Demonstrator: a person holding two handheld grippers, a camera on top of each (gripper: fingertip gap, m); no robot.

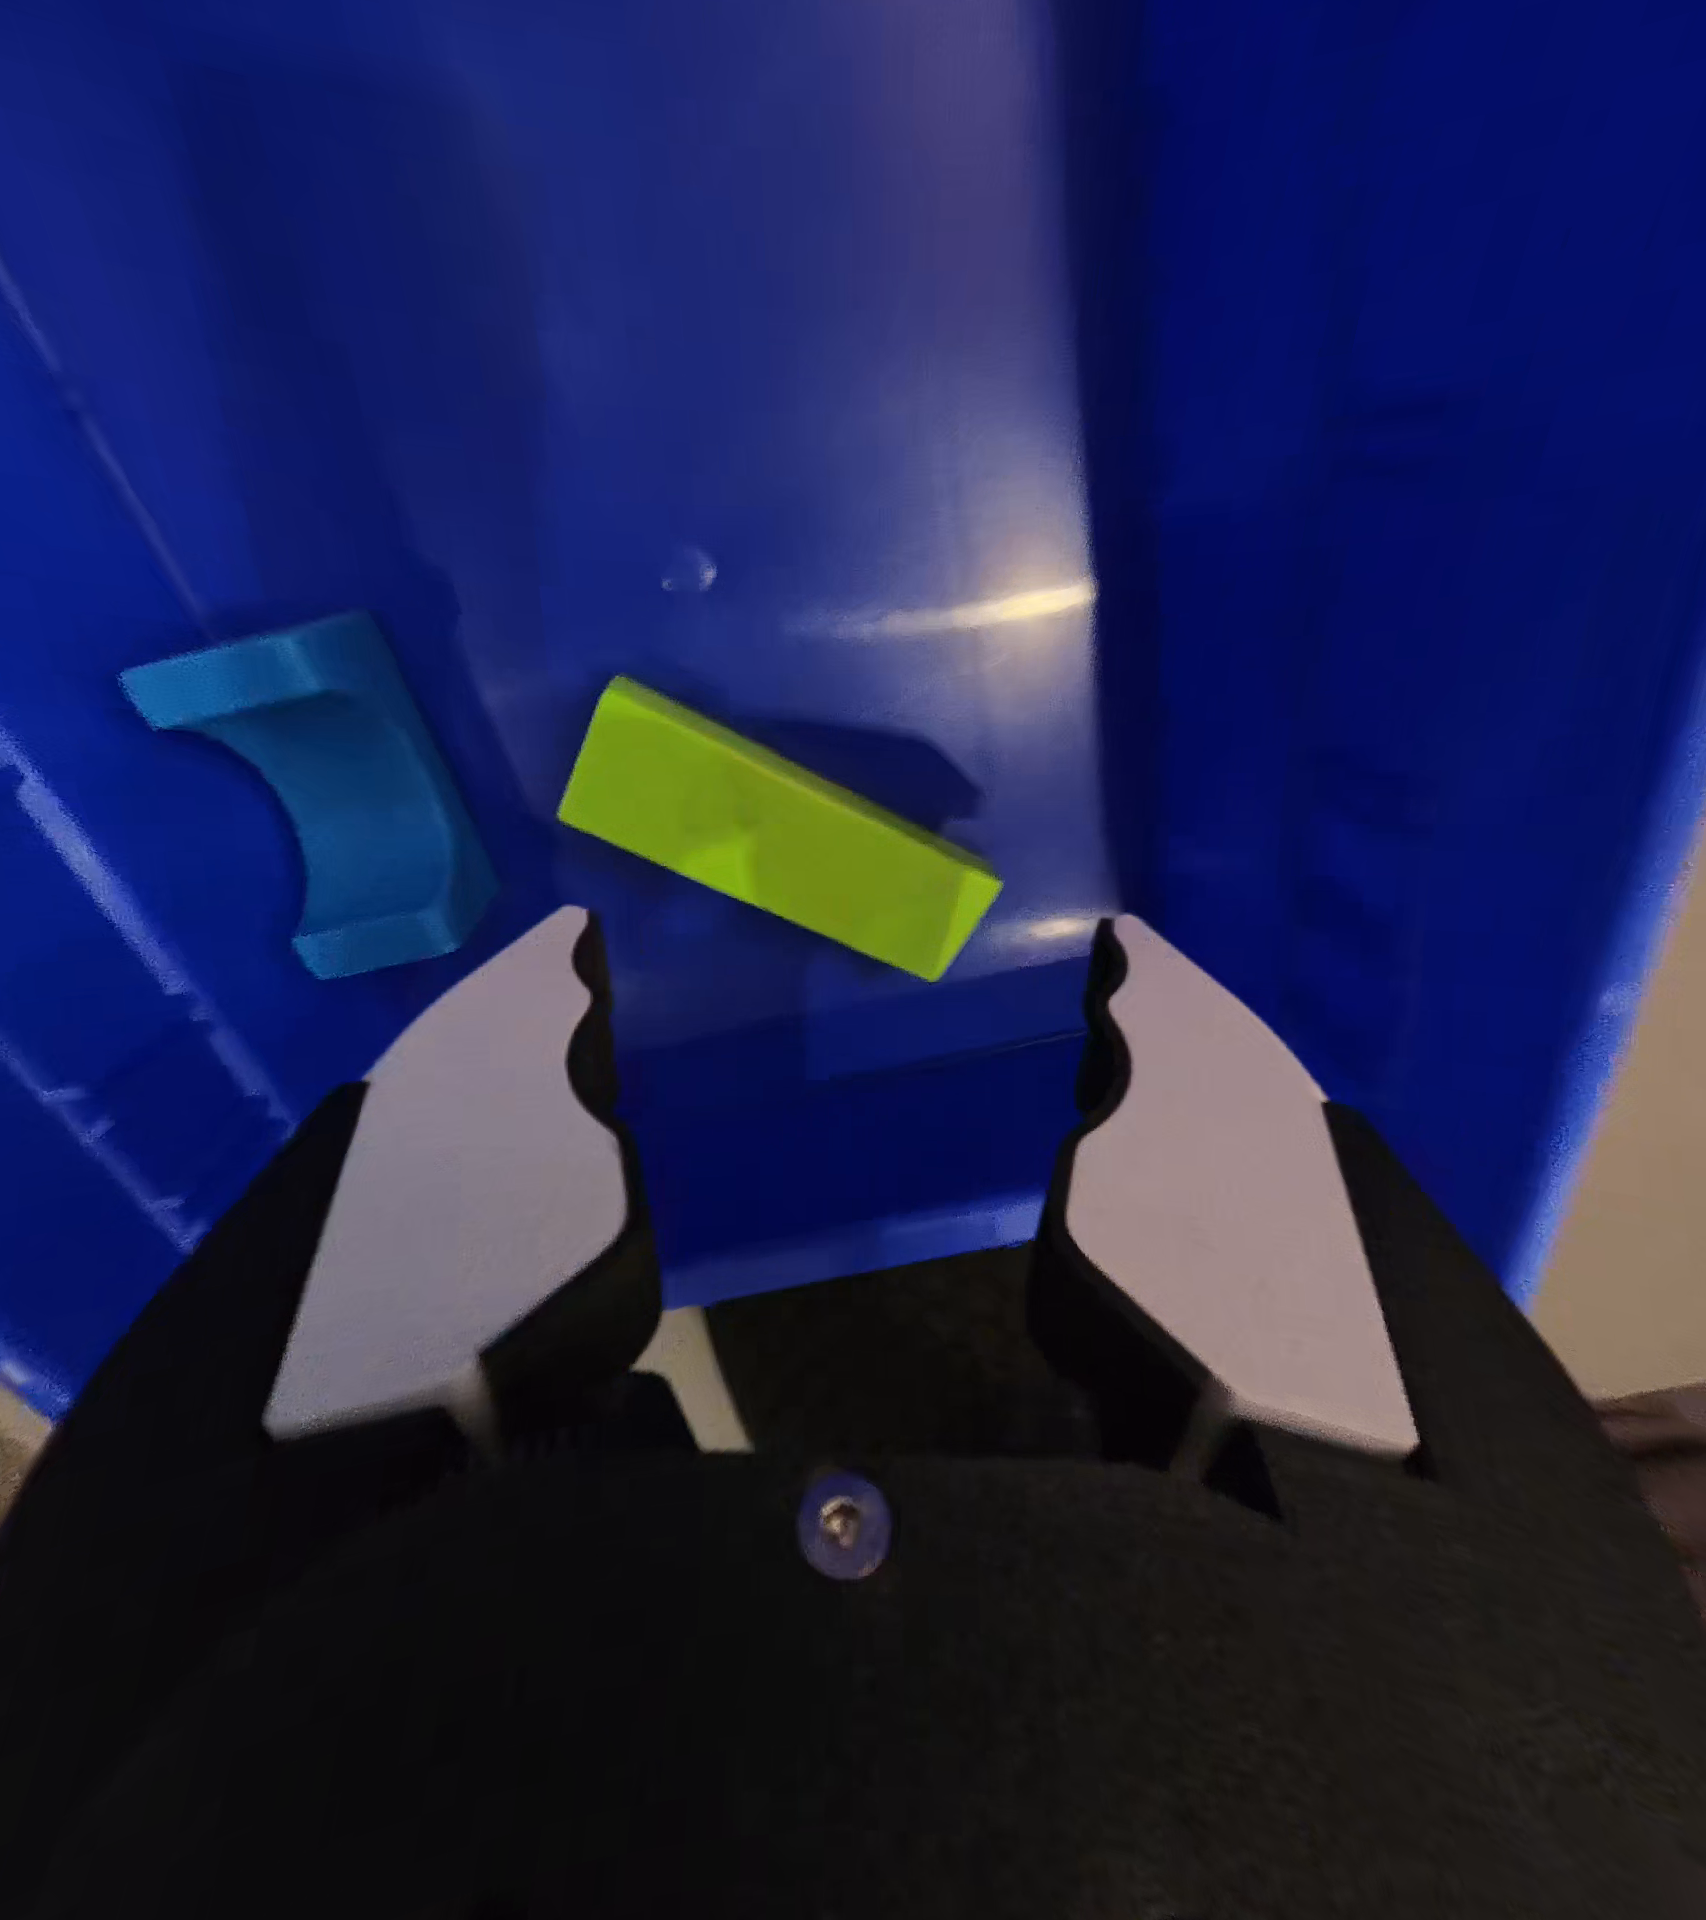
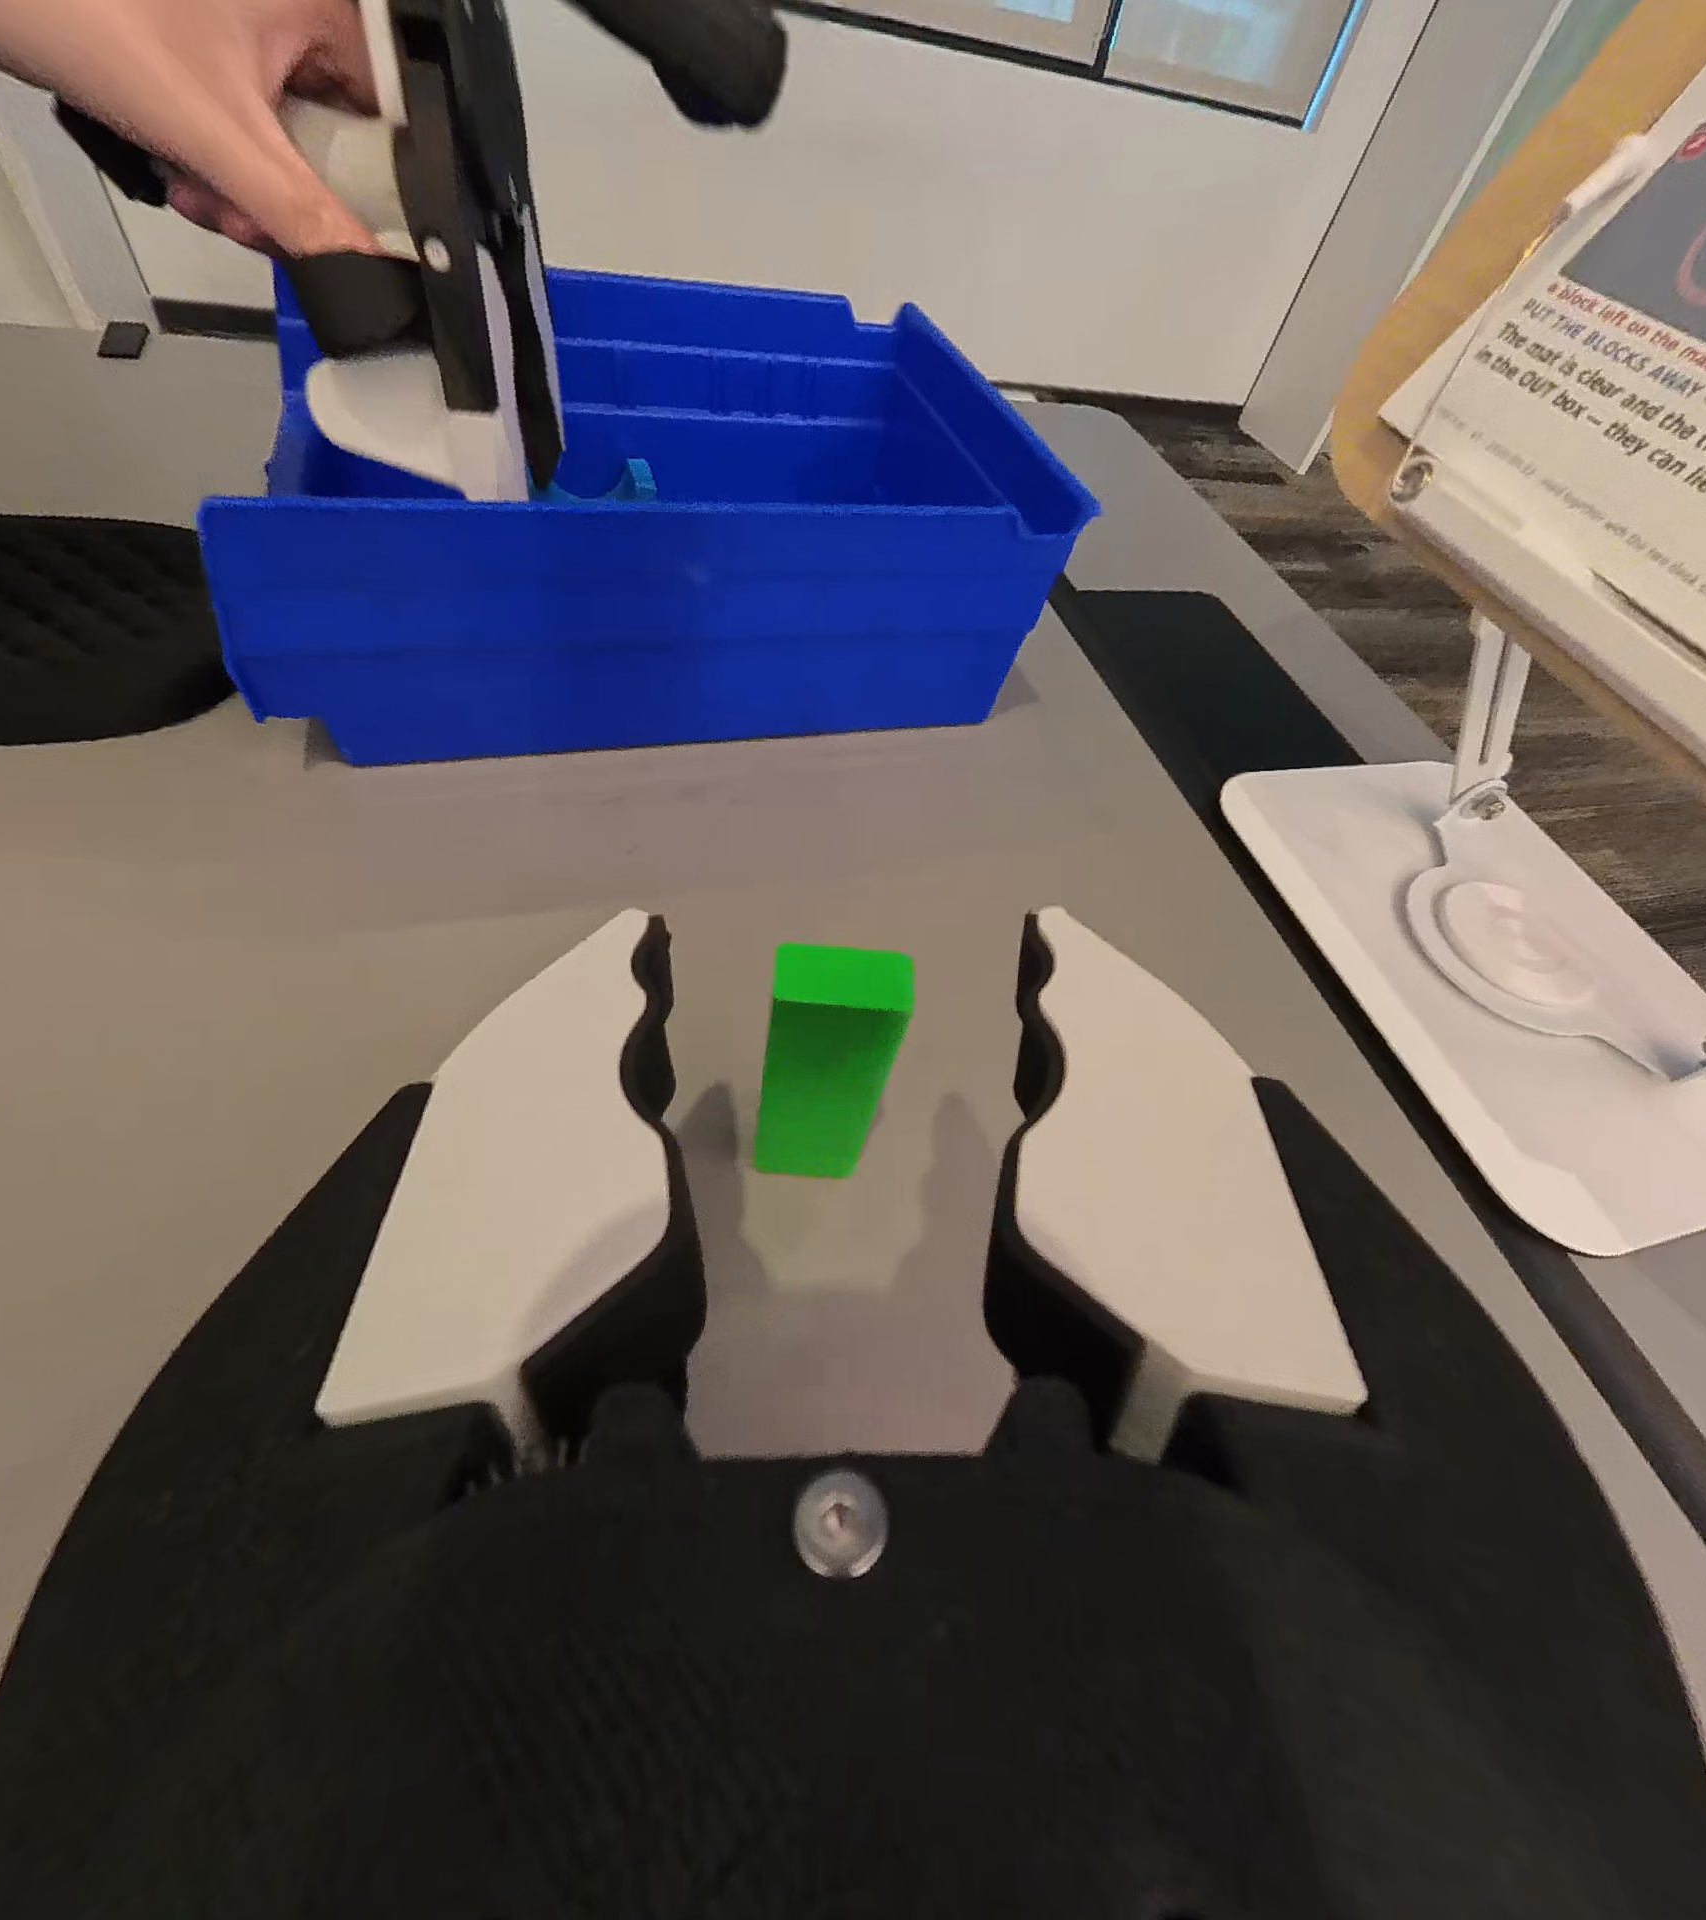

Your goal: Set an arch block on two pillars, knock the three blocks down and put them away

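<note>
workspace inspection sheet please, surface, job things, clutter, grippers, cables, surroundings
surface: grey table top, black strip along its right edge
job's things: blue arch block and lime-green block lie apart in the blue bin; green block lies on the table, outside the bin
clutter: white document stand with an instruction sheet, on the right; black textured pad left of the bin
grippers: left gripper over the bin, jaws open, empty; right gripper low over the table, jaws open either side of the green block, not touching it
cables: nothing seen
surroundings: white wall, wood-look floor on the right
</note>
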